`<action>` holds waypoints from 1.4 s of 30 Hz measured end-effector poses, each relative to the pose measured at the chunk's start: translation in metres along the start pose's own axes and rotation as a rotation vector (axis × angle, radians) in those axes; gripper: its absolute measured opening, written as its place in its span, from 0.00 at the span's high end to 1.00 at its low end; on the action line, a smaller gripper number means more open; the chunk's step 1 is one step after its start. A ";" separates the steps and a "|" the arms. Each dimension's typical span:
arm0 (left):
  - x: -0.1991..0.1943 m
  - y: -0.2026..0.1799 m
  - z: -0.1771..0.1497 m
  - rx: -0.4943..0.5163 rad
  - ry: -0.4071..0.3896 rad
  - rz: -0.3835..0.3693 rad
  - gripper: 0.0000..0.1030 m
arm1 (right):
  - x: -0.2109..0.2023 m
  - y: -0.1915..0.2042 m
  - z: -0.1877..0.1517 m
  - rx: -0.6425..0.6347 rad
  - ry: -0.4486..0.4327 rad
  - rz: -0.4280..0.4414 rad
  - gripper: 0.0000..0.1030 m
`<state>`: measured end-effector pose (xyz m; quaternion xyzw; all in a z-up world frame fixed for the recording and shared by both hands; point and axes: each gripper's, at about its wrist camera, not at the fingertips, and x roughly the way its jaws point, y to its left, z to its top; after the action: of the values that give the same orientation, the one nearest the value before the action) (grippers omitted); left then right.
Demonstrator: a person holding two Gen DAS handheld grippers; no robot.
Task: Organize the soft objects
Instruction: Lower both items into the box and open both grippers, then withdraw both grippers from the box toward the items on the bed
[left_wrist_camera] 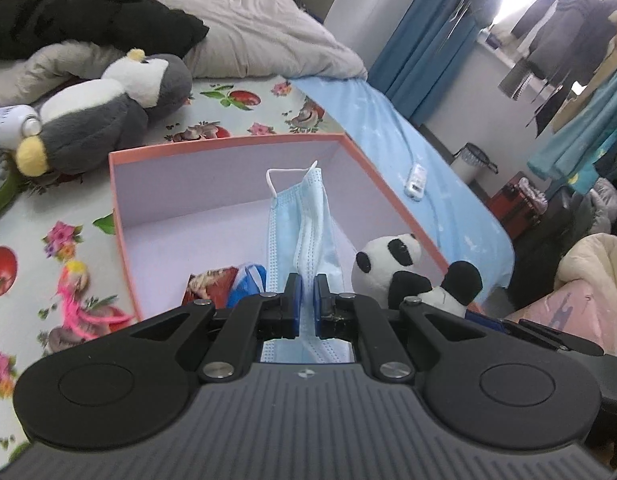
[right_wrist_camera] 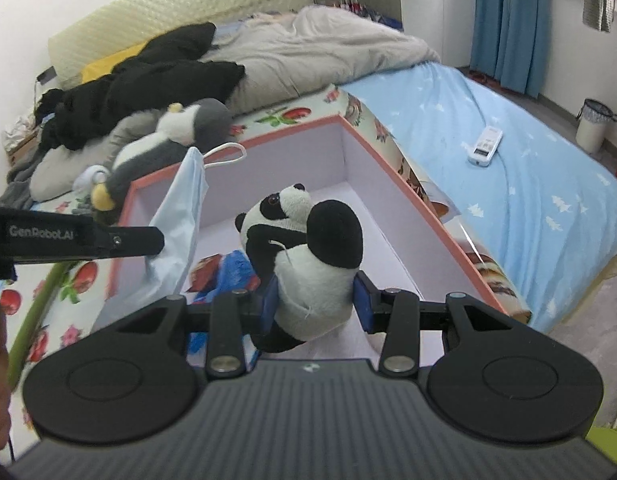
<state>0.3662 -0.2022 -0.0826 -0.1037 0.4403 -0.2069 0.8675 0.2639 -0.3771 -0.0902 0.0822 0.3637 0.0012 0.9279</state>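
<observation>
Now left gripper clamps face mask; right gripper grips panda plush, both over pink box.

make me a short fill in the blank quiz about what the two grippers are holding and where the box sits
1. The left gripper is shut on a pale blue pleated ____.
2. The right gripper squeezes a black-and-white plush ____.
3. Both hang over the open pink-rimmed cardboard box, which sits on a ____ printed with flowers and fruit.
4. A grey-and-white plush ____ lies behind the box.

Missing words: face mask; panda; bed; penguin
</observation>
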 end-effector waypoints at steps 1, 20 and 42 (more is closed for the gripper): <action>0.008 0.002 0.003 0.002 0.008 0.004 0.93 | 0.010 -0.002 0.002 0.002 0.008 0.000 0.58; 0.005 0.010 0.008 0.030 0.009 0.051 0.52 | 0.021 -0.003 0.010 0.039 0.037 0.012 0.50; -0.222 0.004 -0.126 0.036 -0.151 0.062 0.52 | -0.159 0.067 -0.055 -0.041 -0.146 0.061 0.50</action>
<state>0.1490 -0.0981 0.0013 -0.0897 0.3729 -0.1795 0.9059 0.1137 -0.3124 -0.0127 0.0743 0.2924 0.0309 0.9529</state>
